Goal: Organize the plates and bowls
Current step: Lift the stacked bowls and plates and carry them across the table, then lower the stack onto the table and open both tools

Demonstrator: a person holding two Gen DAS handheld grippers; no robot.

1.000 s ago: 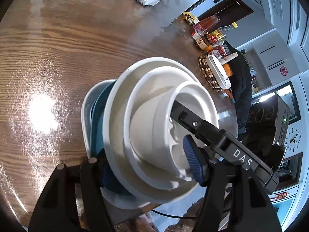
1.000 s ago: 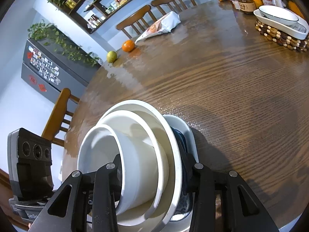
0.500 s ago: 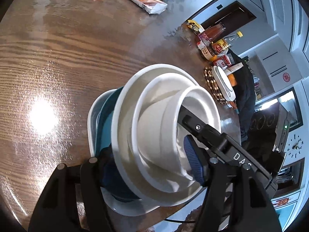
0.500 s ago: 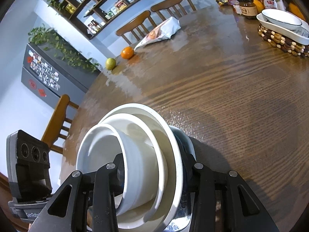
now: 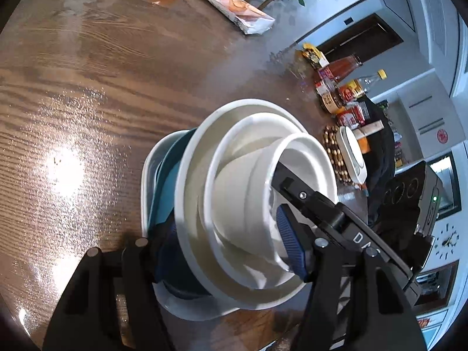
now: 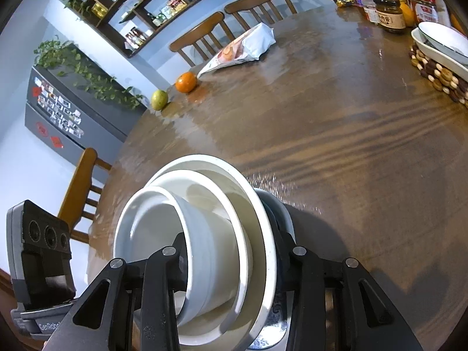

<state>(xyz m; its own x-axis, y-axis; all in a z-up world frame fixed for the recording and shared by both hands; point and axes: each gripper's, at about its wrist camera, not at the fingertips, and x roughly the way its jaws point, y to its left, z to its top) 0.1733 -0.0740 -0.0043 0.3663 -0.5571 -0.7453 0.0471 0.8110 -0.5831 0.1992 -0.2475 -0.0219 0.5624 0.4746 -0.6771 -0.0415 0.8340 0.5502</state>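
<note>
A tilted stack of dishes (image 5: 199,175) hangs over the wooden table (image 5: 87,73): a white plate, a teal dish, then three nested white bowls. My left gripper (image 5: 225,248) grips it from one side. One of its fingers (image 5: 137,251) is under the teal dish, its blue pad (image 5: 289,245) lies against the smallest bowl, and its jaws are closing. From the other side my right gripper (image 6: 231,251) is shut on the same stack (image 6: 254,234), one finger (image 6: 163,263) inside the smallest bowl and the other behind the plates.
An orange (image 6: 185,82), a green fruit (image 6: 159,99) and a snack bag (image 6: 242,49) lie at the far side. Jars and bottles (image 6: 389,11) and a beaded trivet (image 6: 438,70) bearing white dishes stand at the right edge. Wooden chairs (image 6: 204,38) ring the table.
Both grippers have carried the stack together across the table. The orange and snack bag have come further into the left wrist view. The grip on the stack looks the same.
</note>
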